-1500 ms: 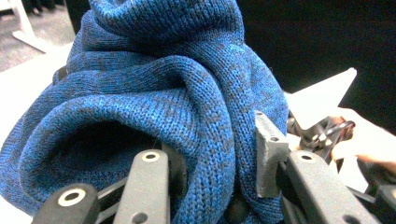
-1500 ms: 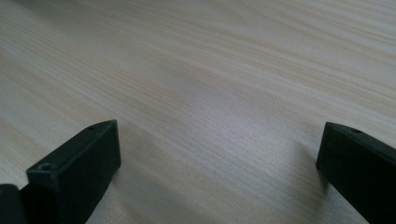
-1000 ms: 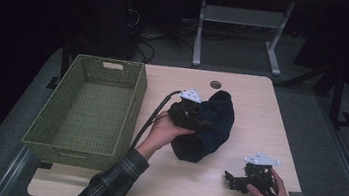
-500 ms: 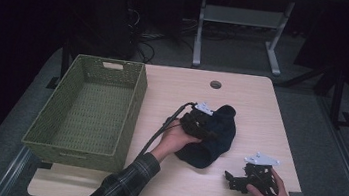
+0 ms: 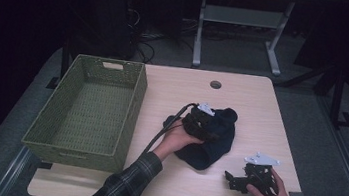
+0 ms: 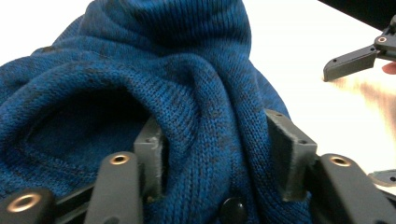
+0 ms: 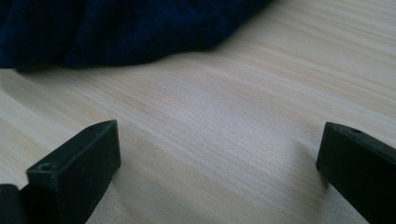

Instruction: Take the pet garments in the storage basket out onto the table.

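The blue knitted garment [image 5: 210,140] lies bunched in a heap near the middle of the table [image 5: 243,99], at about three o'clock from the green woven basket [image 5: 88,110], well apart from it. The left gripper [image 5: 207,125] sits on top of the heap; its jaws have just been opening, and in the left gripper view a ridge of the knit [image 6: 205,116] stands between the two pads with a gap at either side, so the grip reads as released rather than clenched. The right gripper [image 5: 235,178] rests near the table's edge at about five o'clock from the garment, its jaws spread wide over bare wood with nothing between them. The risk I see is a shallow bite: if the left jaws shut on that single ridge, only one layer may come up and the rest could trail, unfold or snag on the basket's rim. The loose knit could also catch on a pad's corner. The trailing cable [image 5: 166,129] beside the heap might drag it. No brand, label or readable writing shows on anything
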